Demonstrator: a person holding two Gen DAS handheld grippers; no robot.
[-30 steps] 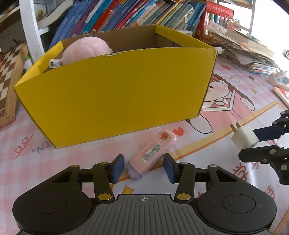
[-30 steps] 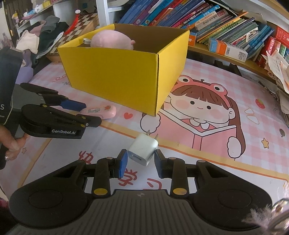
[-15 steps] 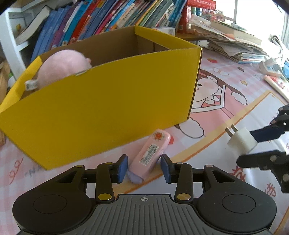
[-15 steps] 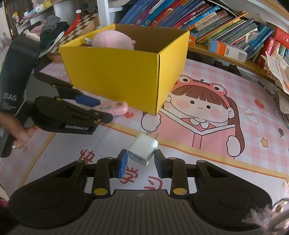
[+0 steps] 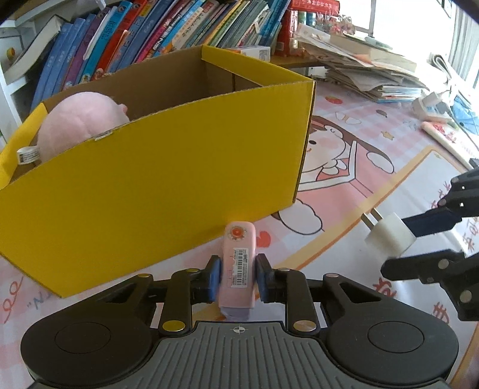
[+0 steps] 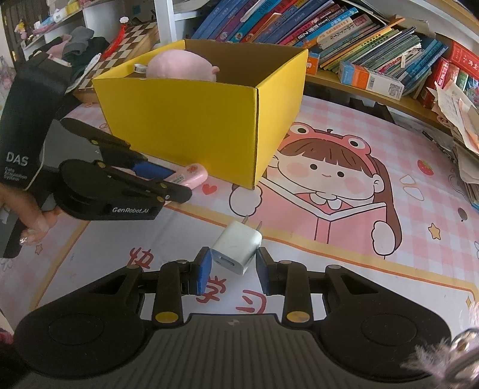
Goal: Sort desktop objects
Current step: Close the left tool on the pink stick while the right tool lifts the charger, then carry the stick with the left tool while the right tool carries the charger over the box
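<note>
A yellow cardboard box (image 5: 155,185) (image 6: 191,125) stands open on the pink cartoon mat, with a pink plush toy (image 5: 80,122) (image 6: 179,65) inside at its left end. Just in front of the box, my left gripper (image 5: 239,278) (image 6: 175,182) is shut on a pink stick-shaped case (image 5: 240,257) (image 6: 193,176) that carries a barcode label. Its far end points at the box wall. My right gripper (image 6: 234,273) (image 5: 398,245) is shut on a white charger plug (image 6: 236,250) (image 5: 389,239), whose prongs point away from me, over the mat to the right of the box.
Rows of books (image 6: 299,27) fill the shelf behind the box. A chessboard (image 6: 131,39) lies at the back left, and a stack of papers (image 5: 374,74) and a power strip (image 5: 431,103) at the right. A person's hand (image 6: 33,221) holds the left gripper.
My left gripper has closed on the pink case, which now lies straight between the pads, and the view has swung up toward the box. The right gripper and charger have barely moved.
</note>
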